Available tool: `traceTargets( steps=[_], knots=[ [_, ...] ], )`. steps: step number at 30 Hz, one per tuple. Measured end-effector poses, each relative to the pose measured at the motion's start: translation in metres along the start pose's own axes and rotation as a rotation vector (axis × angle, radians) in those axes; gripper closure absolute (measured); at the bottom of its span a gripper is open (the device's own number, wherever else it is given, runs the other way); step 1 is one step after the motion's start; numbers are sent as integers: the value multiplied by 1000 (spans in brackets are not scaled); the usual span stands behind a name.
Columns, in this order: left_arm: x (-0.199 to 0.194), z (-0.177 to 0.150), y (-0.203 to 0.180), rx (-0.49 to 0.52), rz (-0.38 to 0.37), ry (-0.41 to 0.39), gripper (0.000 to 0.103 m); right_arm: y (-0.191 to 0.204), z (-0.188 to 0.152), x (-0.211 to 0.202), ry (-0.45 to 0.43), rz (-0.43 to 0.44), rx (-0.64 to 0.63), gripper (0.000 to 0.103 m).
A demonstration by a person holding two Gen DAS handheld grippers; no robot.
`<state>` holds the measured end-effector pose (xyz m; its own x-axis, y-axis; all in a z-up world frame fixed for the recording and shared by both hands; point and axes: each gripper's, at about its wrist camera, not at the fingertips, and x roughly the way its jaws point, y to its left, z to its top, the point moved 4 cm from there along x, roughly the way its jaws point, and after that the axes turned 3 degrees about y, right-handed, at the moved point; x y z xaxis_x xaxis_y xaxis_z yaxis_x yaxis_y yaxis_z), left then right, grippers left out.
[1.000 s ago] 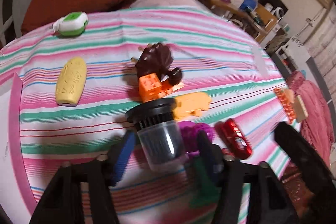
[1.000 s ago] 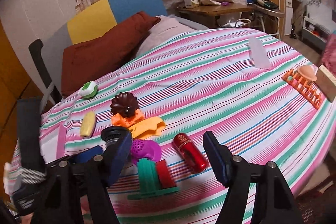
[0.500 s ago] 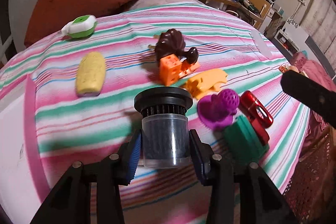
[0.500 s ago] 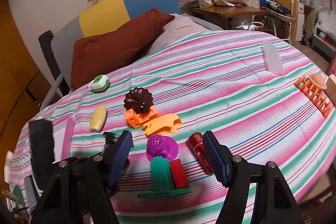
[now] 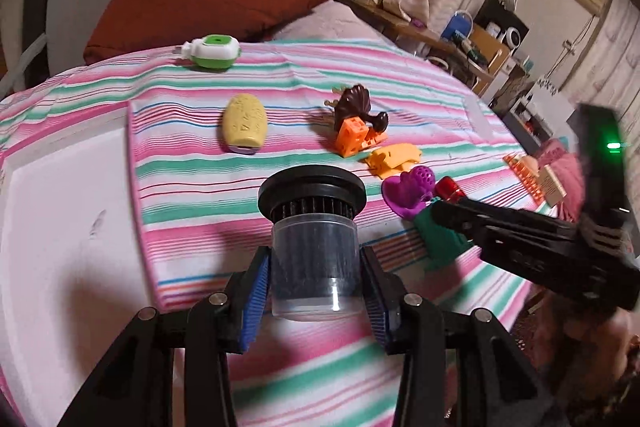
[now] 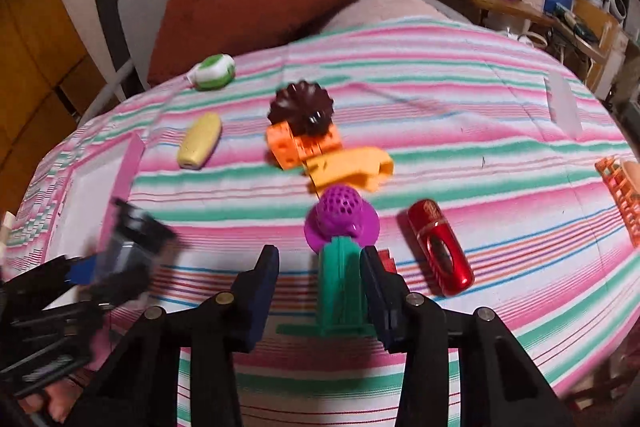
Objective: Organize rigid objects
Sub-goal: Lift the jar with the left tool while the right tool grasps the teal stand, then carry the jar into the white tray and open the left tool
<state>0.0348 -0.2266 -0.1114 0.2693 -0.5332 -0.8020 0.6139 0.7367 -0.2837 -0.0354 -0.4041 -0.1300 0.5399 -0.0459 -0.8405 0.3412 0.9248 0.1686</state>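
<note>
Left hand-held gripper [image 5: 316, 287] clamps a clear jar [image 5: 314, 259], lifted above the bed [image 5: 180, 187]. Right hand-held gripper [image 6: 320, 287], jaws just closing, straddles the green piece [image 6: 340, 291]; only its right pad touches. Step: gathering. Next: finish the pinch, then lift.

Left gripper [image 5: 316, 291]: angled downward, blue pads clamped on both sides of a clear canister with black ribbed cap [image 5: 314, 227]. Right gripper [image 6: 320, 291]: angled downward, jaws just closing, right pad against a green piece [image 6: 340, 287], left pad apart.
</note>
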Motion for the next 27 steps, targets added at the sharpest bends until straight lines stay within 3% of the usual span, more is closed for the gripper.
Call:
traceTargets(
  steps=[7, 10, 12, 22, 27],
  knots=[
    [-30, -9, 15, -27, -20, -36, 59, -2, 0, 13, 52, -21, -1, 63],
    [-42, -13, 27, -46, -16, -51, 59, -2, -2, 21, 88, -3, 11, 72],
    [-49, -15, 37, -59, -5, -62, 59, -3, -3, 24, 95, -17, 5, 73],
    [-71, -28, 112, -222, 49, -82, 59, 0, -2, 5, 29, 52, 23, 73],
    [-74, -19, 152, -283, 107, -95, 59, 11, 2, -3, -15, 95, -5, 73]
  ],
)
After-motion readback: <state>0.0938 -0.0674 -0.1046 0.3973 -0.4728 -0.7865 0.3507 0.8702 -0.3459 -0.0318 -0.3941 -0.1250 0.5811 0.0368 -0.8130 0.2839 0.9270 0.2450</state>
